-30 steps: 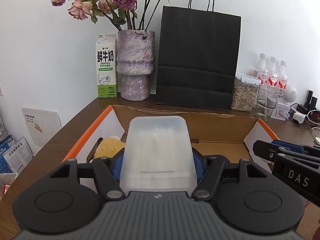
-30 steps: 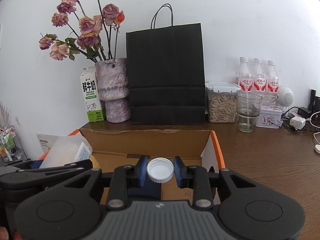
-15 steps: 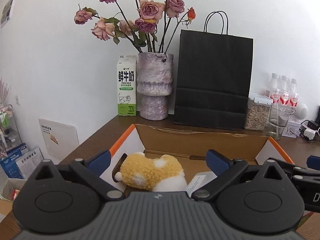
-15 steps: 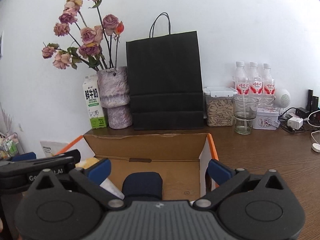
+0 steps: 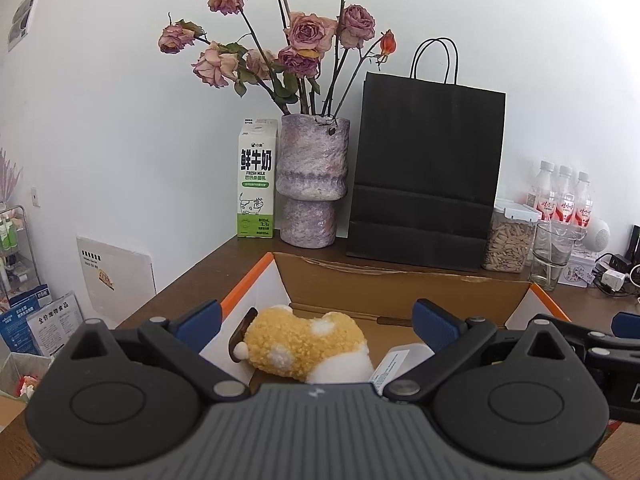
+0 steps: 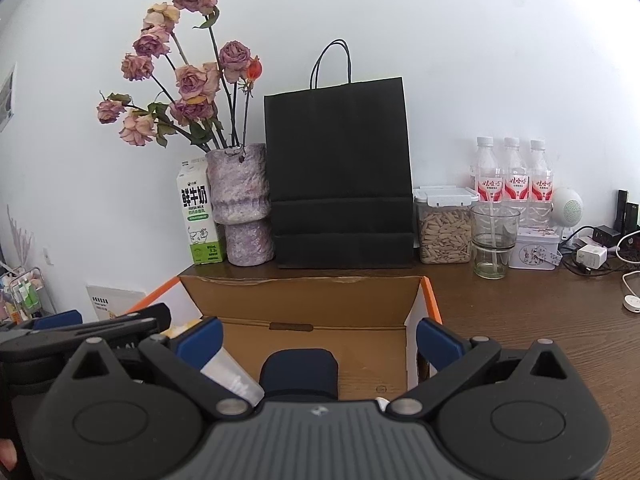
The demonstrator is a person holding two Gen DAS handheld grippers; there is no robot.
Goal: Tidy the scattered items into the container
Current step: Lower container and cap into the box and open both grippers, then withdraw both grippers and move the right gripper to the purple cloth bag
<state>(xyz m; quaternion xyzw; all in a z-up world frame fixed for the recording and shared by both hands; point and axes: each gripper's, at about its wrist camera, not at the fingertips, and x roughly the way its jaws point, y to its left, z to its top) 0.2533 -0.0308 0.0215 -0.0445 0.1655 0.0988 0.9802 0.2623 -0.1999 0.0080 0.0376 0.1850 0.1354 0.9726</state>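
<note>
Jaws of left gripper (image 5: 316,322) spread fully wide, having just been opening; nothing clamped, no pad in contact with any item. Below and between the jaws: fuzzy yellow-and-white plush toy (image 5: 306,346), long axis running across from one blue pad toward the other, dark end nearer the left-hand pad. Just inside the right-hand pad: frosted white plastic container with a printed label (image 5: 396,364), partly hidden by the gripper body, orientation not readable.

Jaws of right gripper (image 6: 318,338) likewise at full spread, having just been opening; nothing between the pads, nothing touched. Centred below the jaws: dark navy rounded case (image 6: 299,372), lying on the box floor, long axis not determinable. Beside the left-hand pad: the same frosted container, tilted.

All items inside the open brown cardboard box with orange edges (image 6: 304,296), directly ahead of and beneath both jaw pairs, resting on dark wooden table (image 6: 540,320).
</note>
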